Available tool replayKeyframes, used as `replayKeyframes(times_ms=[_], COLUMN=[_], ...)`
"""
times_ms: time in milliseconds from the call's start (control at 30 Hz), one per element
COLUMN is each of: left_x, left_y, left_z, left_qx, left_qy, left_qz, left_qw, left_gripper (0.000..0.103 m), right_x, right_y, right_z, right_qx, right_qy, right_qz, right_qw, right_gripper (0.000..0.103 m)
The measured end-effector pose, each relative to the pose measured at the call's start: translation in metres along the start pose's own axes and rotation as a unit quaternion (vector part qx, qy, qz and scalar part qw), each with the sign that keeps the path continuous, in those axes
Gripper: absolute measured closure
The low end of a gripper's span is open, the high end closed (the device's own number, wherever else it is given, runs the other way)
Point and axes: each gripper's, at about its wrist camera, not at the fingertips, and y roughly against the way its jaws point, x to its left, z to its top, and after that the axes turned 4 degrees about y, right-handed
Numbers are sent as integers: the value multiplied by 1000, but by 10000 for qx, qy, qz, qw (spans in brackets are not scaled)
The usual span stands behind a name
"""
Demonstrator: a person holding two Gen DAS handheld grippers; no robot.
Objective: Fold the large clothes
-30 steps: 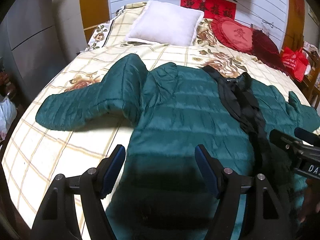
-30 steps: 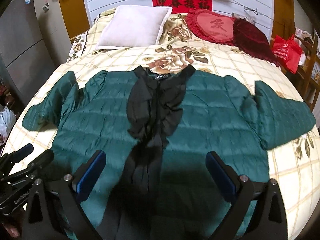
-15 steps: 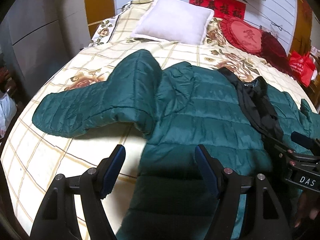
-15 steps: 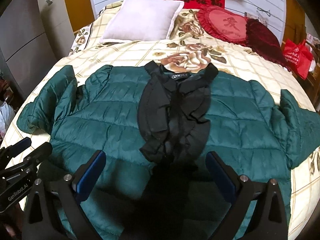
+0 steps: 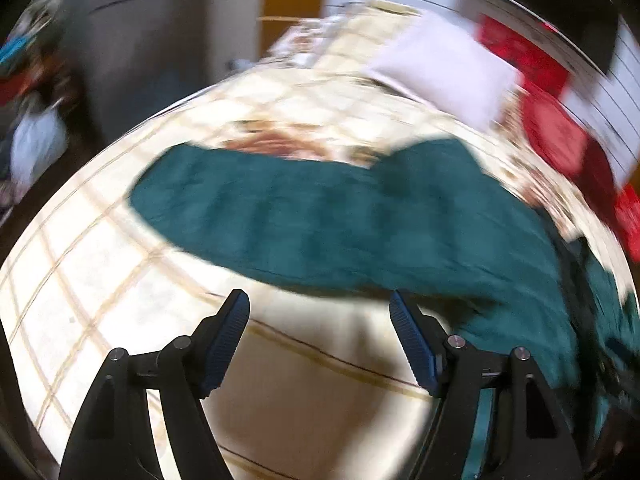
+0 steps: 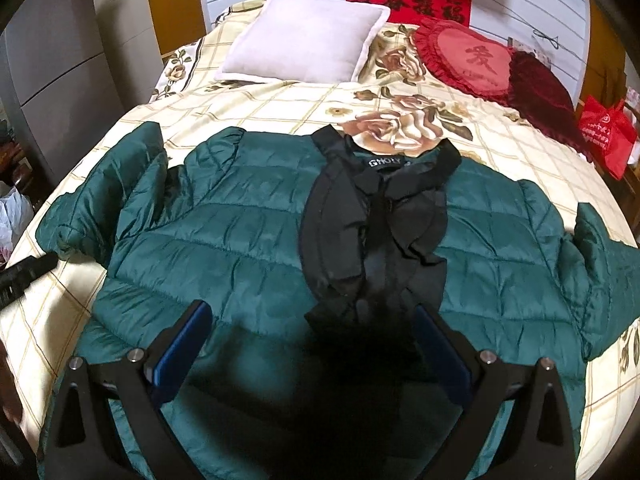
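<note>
The left gripper (image 5: 319, 322) is spread wide with nothing between its fingers, hanging over bare bedspread (image 5: 100, 264) just short of the jacket's sleeve (image 5: 256, 208). Half a second ago it was over the jacket's body; it has swung out to the side, and its view is now smeared with motion blur. The right gripper (image 6: 310, 334) is also released and empty, its fingers straddling the lower end of the black collar piece (image 6: 374, 232). It has pushed a little closer in over the jacket (image 6: 224, 240) since then.

There is one green quilted jacket, spread front-up across the bed with both sleeves out to the sides, the one on the left gripper's side bunched up near the shoulder. There is one white pillow (image 6: 304, 44) at the head of the bed, and two red cushions: a heart-shaped one (image 6: 468, 60) and a darker one (image 6: 540, 88) touching it. One red bag (image 6: 606, 134) sits at the bedside.
</note>
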Motion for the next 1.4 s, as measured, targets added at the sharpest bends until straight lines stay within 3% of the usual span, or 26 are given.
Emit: replayKeyframes(times_ms=[133, 333, 500, 667, 833, 900, 933, 967, 1033, 1200, 1300, 1400], left_x=[44, 101, 117, 127, 126, 124, 124, 124, 127, 120, 105, 76], left_y=[-13, -44, -63, -72, -79, -83, -85, -86, -81, -52, -24, 7], left_z=[20, 42, 44, 50, 59, 62, 63, 64, 65, 70, 76, 81], left_qx=[-47, 60, 117, -118, -183, -187, -155, -110, -205, -527, -683, -770], left_qy=[647, 1582, 2008, 2403, 2425, 2369, 2370, 2391, 2441, 2302, 2123, 1809], left_qz=[259, 512, 809, 759, 697, 509, 456, 428, 451, 295, -169, -860], left_qw=[9976, 9861, 9762, 9676, 9675, 9700, 9703, 9700, 9685, 9713, 9747, 9767], left_gripper=[32, 32, 32, 32, 34, 50, 67, 77, 87, 93, 93, 94], right_x=[0, 0, -2, 2, 3, 3, 3, 3, 2, -3, -8, -15], right_y=[-5, -17, -27, -30, -29, -30, -30, -31, -31, -32, -31, -25], right_z=[1, 7, 11, 10, 10, 10, 10, 10, 10, 9, 9, 8], right_qx=[40, 81, 157, 214, 207, 222, 239, 262, 293, 306, 320, 292], right_qy=[-20, 35, -14, 63, 91, 110, 124, 133, 114, 48, 51, 30], right_qz=[11, -63, -95, -43, -50, -68, -77, -84, -90, -133, -206, -310], right_qw=[10000, 9999, 9998, 9997, 9997, 9997, 9996, 9995, 9995, 9994, 9993, 9991], right_gripper=[1, 1, 1, 1, 1, 1, 1, 1, 1, 1, 1, 1])
